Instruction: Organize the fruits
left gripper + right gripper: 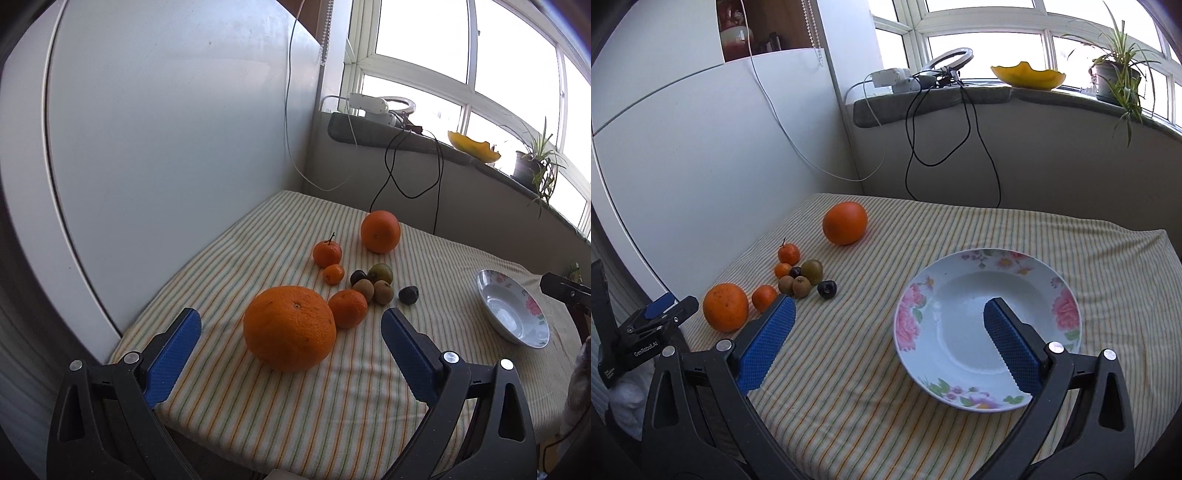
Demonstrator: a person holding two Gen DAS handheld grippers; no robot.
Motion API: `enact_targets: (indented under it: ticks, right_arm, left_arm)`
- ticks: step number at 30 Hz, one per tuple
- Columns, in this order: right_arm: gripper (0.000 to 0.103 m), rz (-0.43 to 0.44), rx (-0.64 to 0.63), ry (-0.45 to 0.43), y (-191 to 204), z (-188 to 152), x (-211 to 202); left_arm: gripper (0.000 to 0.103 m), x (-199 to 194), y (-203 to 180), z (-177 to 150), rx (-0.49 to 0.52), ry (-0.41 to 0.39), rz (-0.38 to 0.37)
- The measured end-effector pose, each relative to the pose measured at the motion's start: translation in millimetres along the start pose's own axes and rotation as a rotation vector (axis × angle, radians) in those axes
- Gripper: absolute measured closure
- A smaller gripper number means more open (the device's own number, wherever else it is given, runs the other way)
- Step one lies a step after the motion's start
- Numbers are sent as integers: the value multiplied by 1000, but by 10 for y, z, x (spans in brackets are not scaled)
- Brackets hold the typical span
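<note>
Large round orange fruit (289, 327) nearest, sitting on striped tablecloth (258, 406) between spread blue pads of left gripper (291, 350), untouched; smaller mandarin (348, 308) touching its right side; white floral-rimmed ceramic bowl (988, 326) well apart rightward, near cloth's edge; right gripper (888, 338) spread wide above bowl's near rim, pinching nothing

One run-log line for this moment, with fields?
left claw: open, near big orange | right claw: open, over bowl | bowl: no fruit
</note>
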State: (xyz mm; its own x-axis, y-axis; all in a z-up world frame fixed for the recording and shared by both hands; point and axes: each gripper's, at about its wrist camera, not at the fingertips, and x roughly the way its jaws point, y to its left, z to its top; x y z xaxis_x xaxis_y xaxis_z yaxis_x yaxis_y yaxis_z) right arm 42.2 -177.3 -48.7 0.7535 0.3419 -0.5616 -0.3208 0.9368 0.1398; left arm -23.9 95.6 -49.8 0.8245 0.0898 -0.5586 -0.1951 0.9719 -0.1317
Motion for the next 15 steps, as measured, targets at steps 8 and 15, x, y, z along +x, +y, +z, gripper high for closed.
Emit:
enact_targets:
  ticks: [8, 15]
  right_arm:
    - [0, 150, -46, 100, 387, -33, 315]
    - [0, 305, 7, 216, 663, -41, 659]
  left_arm:
    - [6, 71, 194, -3, -45, 23, -49]
    - [9, 145, 230, -72, -27, 52, -96]
